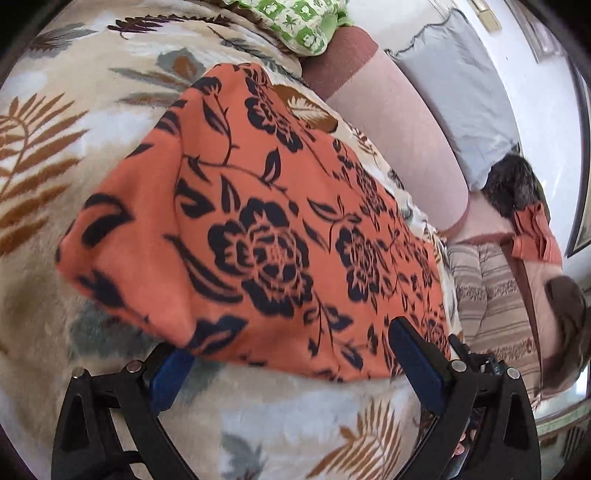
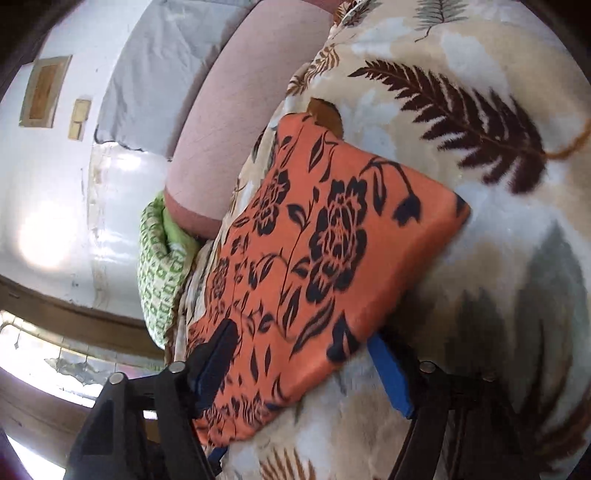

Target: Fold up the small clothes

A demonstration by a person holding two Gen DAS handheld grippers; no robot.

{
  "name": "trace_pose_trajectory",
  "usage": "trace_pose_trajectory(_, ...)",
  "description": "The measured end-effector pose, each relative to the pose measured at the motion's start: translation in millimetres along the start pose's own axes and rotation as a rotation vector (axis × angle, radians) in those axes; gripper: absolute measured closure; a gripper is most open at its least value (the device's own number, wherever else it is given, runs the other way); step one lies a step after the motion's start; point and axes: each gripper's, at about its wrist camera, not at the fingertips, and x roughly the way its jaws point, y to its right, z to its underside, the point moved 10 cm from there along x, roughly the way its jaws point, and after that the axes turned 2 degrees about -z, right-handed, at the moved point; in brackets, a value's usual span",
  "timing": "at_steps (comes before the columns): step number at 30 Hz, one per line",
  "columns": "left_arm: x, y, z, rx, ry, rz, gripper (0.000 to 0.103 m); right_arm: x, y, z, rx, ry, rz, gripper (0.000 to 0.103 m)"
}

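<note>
An orange cloth with black flowers (image 1: 258, 229) lies folded on a fern-print blanket (image 1: 74, 155). It also shows in the right wrist view (image 2: 317, 258). My left gripper (image 1: 291, 350) is open, its jaws spread wide at the cloth's near edge. One blue pad (image 1: 417, 362) lies over the cloth and the other (image 1: 170, 373) is partly under its edge. My right gripper (image 2: 303, 354) is open too, straddling the cloth's other end, with one finger (image 2: 218, 350) on top and the blue pad (image 2: 388, 369) beside the cloth's edge.
The blanket (image 2: 498, 277) covers a sofa with pink cushions (image 1: 399, 140) behind the cloth. A green patterned cloth (image 1: 299, 22) lies at the sofa's end; it also shows in the right wrist view (image 2: 159, 273). A striped cloth (image 1: 491, 302) and a small orange garment (image 1: 535, 236) lie to the right.
</note>
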Motion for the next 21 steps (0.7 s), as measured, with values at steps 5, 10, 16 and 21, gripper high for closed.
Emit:
trace_pose_trajectory(5,7,2,-11,-0.032,0.037,0.016,0.008,20,0,-16,0.01,0.022,0.021,0.038)
trace_pose_trajectory(10,20,-8,-19,-0.058,0.041,-0.015,0.063,40,-7,-27,-0.015,0.044,0.045,0.056)
trace_pose_trajectory(16,22,-14,-25,-0.049,0.067,-0.032,0.083,54,6,-38,0.007,0.074,0.057,0.083)
trace_pose_trajectory(21,11,-5,-26,0.005,0.104,-0.041,0.089,39,-10,-37,-0.092,0.117,0.049,0.087)
